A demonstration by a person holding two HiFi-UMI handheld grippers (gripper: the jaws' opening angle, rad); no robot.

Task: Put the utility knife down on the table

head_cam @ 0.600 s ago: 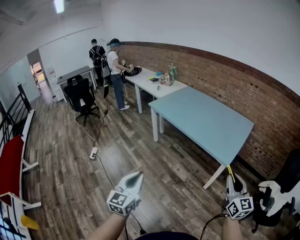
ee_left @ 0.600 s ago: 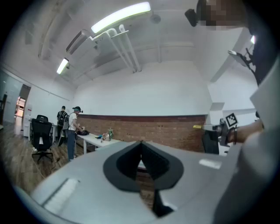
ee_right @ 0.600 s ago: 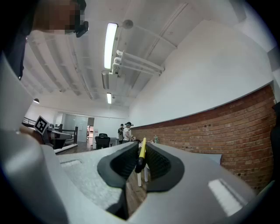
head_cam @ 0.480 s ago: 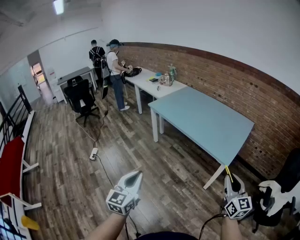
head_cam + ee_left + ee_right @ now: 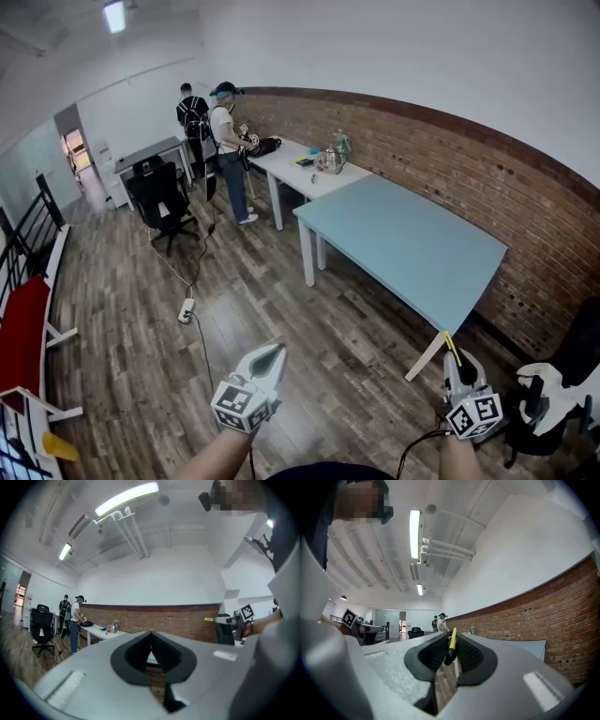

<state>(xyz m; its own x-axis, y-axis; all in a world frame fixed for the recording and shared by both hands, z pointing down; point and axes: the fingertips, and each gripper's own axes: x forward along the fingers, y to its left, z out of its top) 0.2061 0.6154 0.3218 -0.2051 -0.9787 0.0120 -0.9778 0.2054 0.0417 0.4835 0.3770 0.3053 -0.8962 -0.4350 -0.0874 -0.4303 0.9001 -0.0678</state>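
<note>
R gripper [image 5: 453,364] clamps slim yellow-and-black utility knife [image 5: 451,645], its yellow end sticking out twd 12 o'clock. Knife is in the air, near corner of light-blue rectangular table [image 5: 403,239], not on it. L gripper [image 5: 270,356], at 9 o'clock of R: jaws pressed together, nothing btwn them.

Grippers, two: left gripper [image 5: 276,350], right gripper [image 5: 453,358]. Knife [image 5: 451,343], one. Tables, two: blue table [image 5: 403,239], white table [image 5: 298,171]. Desk [image 5: 150,150], one. People, two: backpack person [image 5: 193,112], cap person [image 5: 226,127]. Chairs, two: far chair [image 5: 156,192], near chair [image 5: 553,394]. Power strip [image 5: 187,309], one.
</note>
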